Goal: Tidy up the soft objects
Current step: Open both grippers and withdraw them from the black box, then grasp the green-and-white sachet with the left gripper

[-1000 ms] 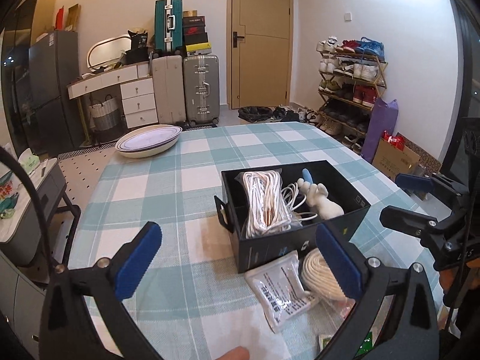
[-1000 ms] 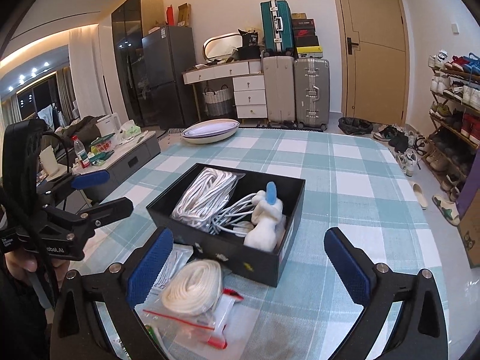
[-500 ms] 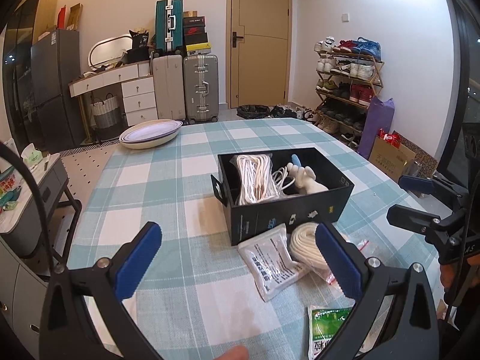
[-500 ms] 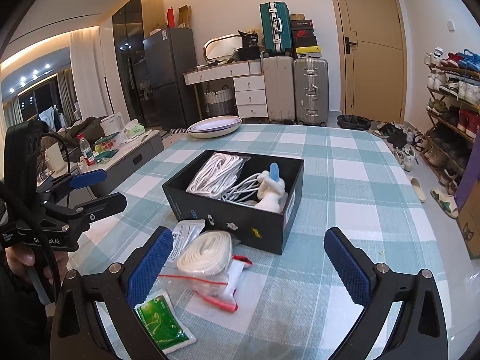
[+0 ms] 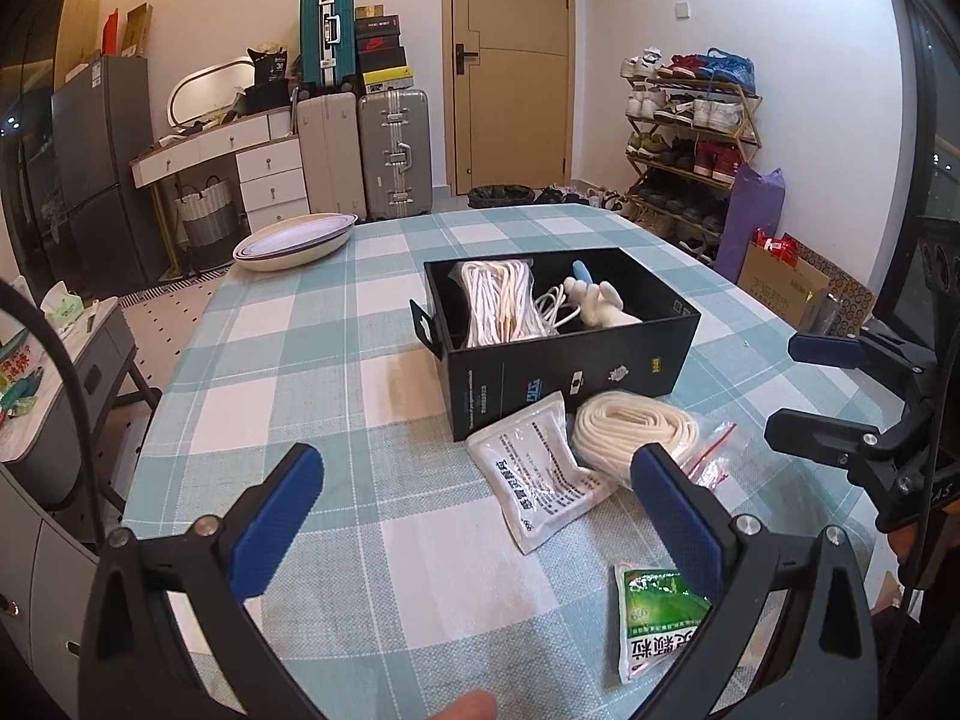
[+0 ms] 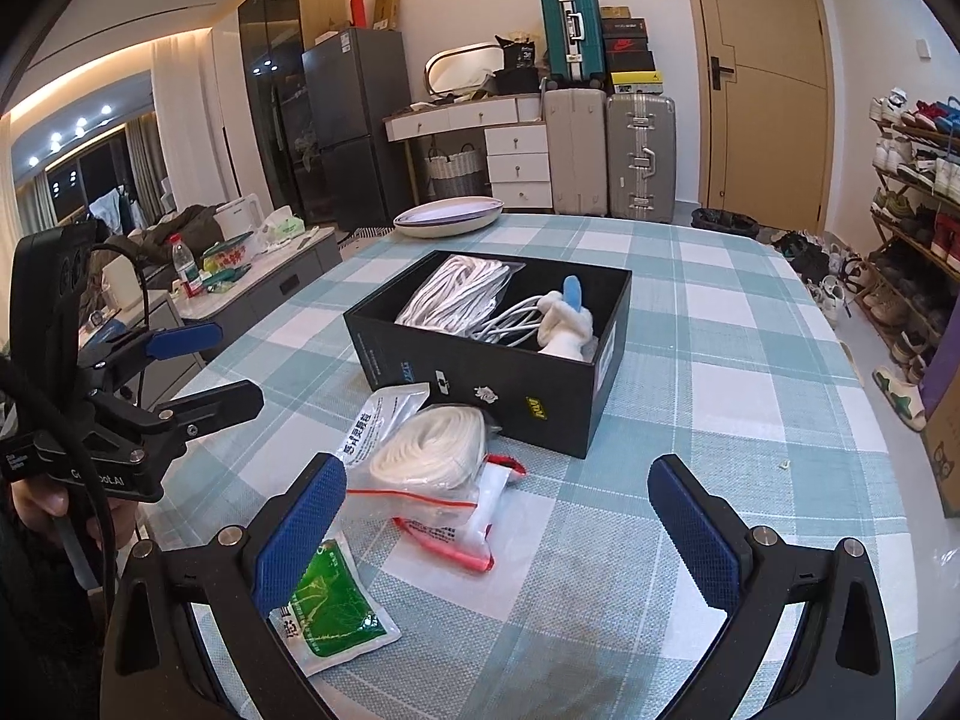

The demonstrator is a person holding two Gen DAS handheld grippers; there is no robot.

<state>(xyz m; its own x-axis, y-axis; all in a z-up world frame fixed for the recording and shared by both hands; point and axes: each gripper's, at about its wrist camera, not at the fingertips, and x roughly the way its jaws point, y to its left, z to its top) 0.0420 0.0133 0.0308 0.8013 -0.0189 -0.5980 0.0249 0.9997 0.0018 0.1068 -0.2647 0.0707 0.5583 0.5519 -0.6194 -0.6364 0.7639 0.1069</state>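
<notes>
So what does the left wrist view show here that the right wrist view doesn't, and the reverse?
Only the left wrist view shows the purple bag and cardboard box by the shoe rack, and the black box's side handle. Only the right wrist view shows the side counter with a kettle and water bottle, and a red-edged packet under the rope bag. Both show the black box, the bagged white rope coil, the white printed pouch, the green sachet, and both open grippers, left and right.
</notes>
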